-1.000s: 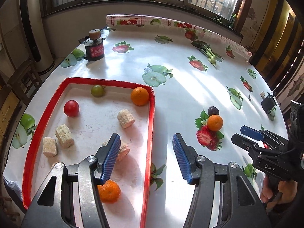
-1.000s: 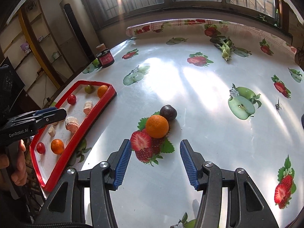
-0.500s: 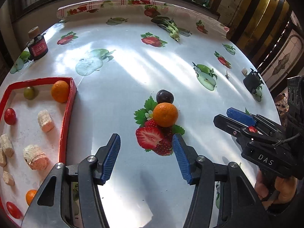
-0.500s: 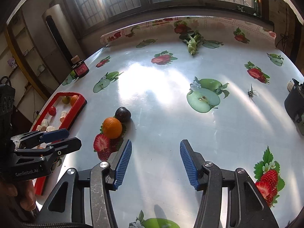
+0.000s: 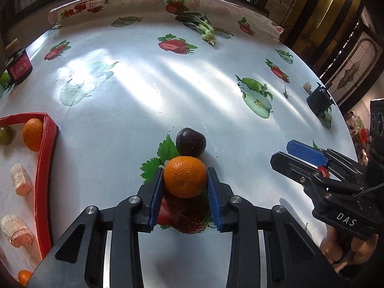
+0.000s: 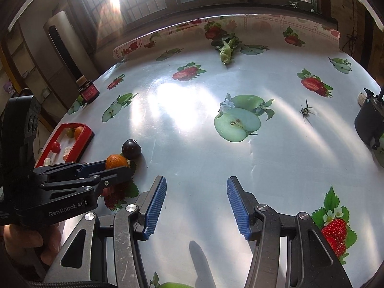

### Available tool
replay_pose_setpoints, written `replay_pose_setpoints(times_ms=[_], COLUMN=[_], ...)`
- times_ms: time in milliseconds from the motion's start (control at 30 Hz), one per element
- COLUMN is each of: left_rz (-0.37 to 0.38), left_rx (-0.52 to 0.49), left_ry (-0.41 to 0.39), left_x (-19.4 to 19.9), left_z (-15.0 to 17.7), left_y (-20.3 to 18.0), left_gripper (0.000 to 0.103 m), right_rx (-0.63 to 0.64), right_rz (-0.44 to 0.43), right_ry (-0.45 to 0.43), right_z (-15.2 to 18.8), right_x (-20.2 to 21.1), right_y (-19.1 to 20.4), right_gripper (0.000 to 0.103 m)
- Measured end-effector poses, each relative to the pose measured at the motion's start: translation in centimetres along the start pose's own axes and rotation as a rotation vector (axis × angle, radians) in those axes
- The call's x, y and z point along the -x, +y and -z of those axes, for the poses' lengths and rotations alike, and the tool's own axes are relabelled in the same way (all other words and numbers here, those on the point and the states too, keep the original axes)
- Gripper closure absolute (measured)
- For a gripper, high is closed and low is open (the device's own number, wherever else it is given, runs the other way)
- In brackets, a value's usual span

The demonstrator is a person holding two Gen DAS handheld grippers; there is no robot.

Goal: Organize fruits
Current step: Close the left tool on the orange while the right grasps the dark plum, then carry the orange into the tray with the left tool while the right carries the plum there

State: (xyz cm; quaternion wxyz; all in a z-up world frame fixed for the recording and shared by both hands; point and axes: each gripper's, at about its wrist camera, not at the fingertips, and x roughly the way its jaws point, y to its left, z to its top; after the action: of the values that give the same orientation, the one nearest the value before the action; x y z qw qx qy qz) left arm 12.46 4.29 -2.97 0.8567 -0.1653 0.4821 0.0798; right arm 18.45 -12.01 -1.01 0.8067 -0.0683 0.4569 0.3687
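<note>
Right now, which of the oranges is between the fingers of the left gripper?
The orange on the tablecloth, just in front of the dark plum. The left gripper has just closed on it. The other oranges lie in the red tray.

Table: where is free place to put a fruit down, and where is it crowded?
Bare cloth lies between the red tray and the dark plum, and in front of the right gripper toward the black box. It is crowded inside the tray and around the left gripper, whose jaws have just closed on the orange.
</note>
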Motion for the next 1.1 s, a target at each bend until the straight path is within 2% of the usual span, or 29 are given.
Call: replay_pose_setpoints(times_ms=[200, 267, 367, 500, 633, 733, 1100], left_rz=[0.024, 0.032, 0.032, 0.035, 0.032, 0.025, -0.028], left_rx=[0.049, 0.063, 0.065, 0.066, 0.073, 0.075, 0.093], left_ry=[-0.013, -0.025, -0.032, -0.046, -0.055, -0.066, -0.125], left_x=[2.4, 3.2, 4.1, 5.3, 6.0, 6.7, 10.0], left_z=[1.8, 2.4, 3.1, 3.7, 4.2, 4.6, 6.3], left_y=[1.8, 2.2, 2.3, 2.3, 2.5, 2.7, 3.8], left_gripper=[0.072, 0.072, 0.071, 0.071, 0.071, 0.071, 0.071], right_rx=[0.06, 0.087, 0.121, 0.154, 0.204, 0.219, 0.228], right_rz=[-0.056, -0.077, -0.091, -0.075, -0.042, -0.025, -0.124], right_ry=[0.014, 0.03, 0.037, 0.056, 0.046, 0.039, -0.01], right_z=[-1.1, -1.5, -1.9, -2.6, -2.8, -2.4, 0.4], right_x=[-1.7, -2.7, -3.9, -5.9, -6.9, -6.2, -0.1], right_y=[3.0, 4.6, 6.6, 8.4, 9.6, 10.1, 12.0], right_gripper=[0.058, 0.065, 0.065, 0.066, 0.077, 0.078, 0.078])
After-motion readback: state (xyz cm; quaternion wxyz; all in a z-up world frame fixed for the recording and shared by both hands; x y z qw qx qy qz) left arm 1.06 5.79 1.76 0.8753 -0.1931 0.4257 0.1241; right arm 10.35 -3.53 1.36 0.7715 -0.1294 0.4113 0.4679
